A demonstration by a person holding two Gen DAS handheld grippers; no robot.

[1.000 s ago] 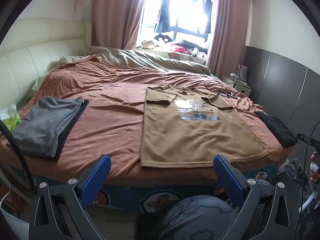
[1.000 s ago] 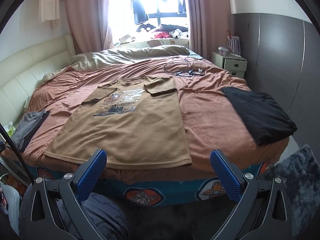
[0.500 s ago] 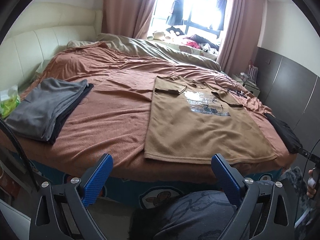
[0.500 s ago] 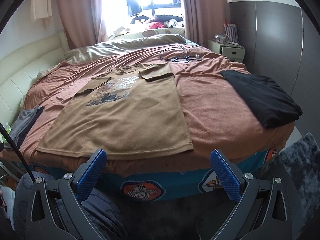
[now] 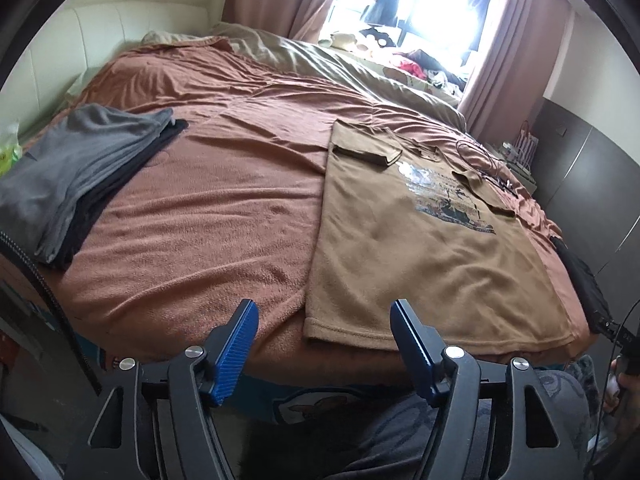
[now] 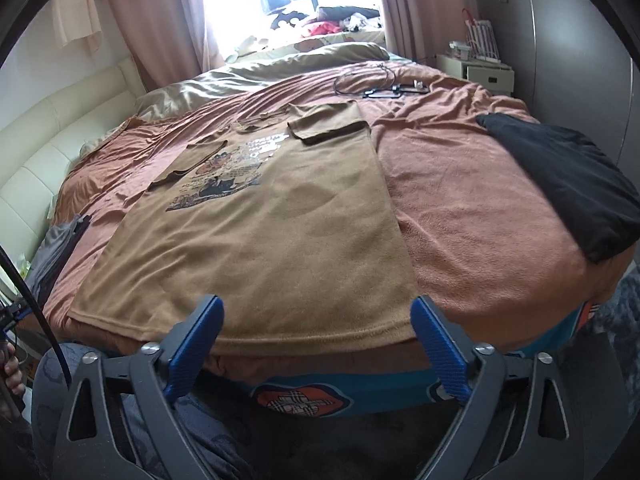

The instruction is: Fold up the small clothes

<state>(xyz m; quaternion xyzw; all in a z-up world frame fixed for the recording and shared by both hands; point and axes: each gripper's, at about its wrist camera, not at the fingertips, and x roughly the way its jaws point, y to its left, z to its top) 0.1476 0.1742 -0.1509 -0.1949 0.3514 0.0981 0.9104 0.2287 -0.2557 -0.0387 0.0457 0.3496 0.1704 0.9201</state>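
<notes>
- Tan T-shirt lies flat on the rust-brown bedspread, sleeves folded in, hem at lower centre of both frames.
- Left gripper: jaws apart, just been closing, framing the hem's left corner; no grip yet.
- Right gripper: jaws wide, also just narrowing, straddling the hem's right end; pads clear of cloth.
- Grey folded pile at left edge; black garment at right.

Daylight blows out the window, glare bleaching the panes; fisheye bends the edges, black corners, foreground dim.
</notes>
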